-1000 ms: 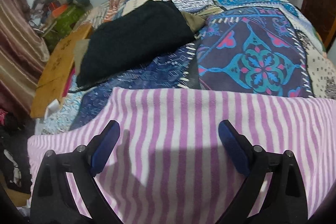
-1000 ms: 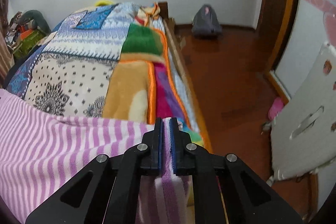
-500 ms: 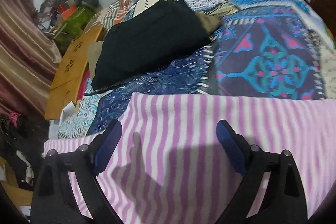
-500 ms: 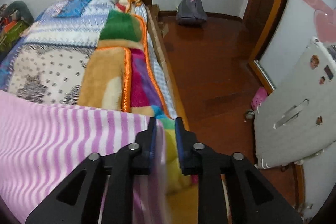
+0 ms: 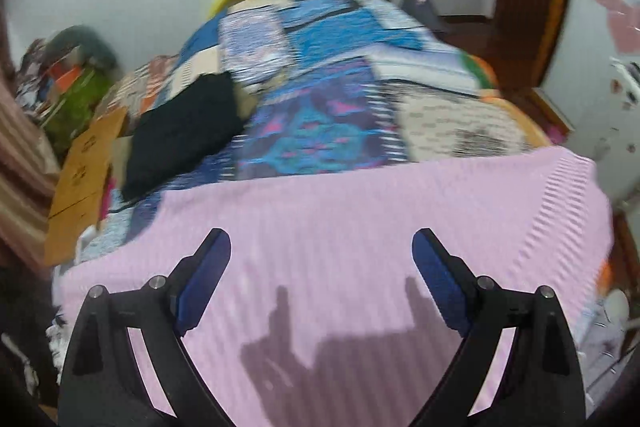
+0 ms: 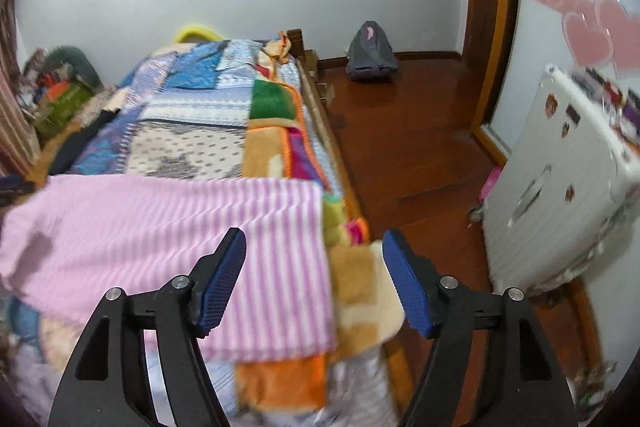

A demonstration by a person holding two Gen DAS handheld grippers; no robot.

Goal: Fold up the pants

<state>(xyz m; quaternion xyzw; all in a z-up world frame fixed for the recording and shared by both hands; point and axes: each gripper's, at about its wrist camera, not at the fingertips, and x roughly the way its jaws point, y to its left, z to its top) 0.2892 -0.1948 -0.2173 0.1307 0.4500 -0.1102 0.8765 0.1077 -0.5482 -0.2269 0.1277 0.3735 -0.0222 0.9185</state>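
The pink and white striped pants (image 5: pixel 360 227) lie flat across the near end of the bed, also in the right wrist view (image 6: pixel 160 227). My left gripper (image 5: pixel 320 279) is open and empty, above the pants' middle. My right gripper (image 6: pixel 314 281) is open and empty, above the pants' right edge, where the cloth meets the bed's side.
The bed has a patchwork quilt (image 5: pixel 320 115) with a folded black garment (image 5: pixel 184 131) at the left. A cardboard box (image 5: pixel 80 179) and clutter stand left of the bed. Wooden floor (image 6: pixel 400 131), a grey bag (image 6: pixel 370 53) and a white panel (image 6: pixel 560 171) are on the right.
My right gripper let go of the pants' edge and opened wide, then drew back. My left gripper stayed open and lifted back, so more of the room shows.
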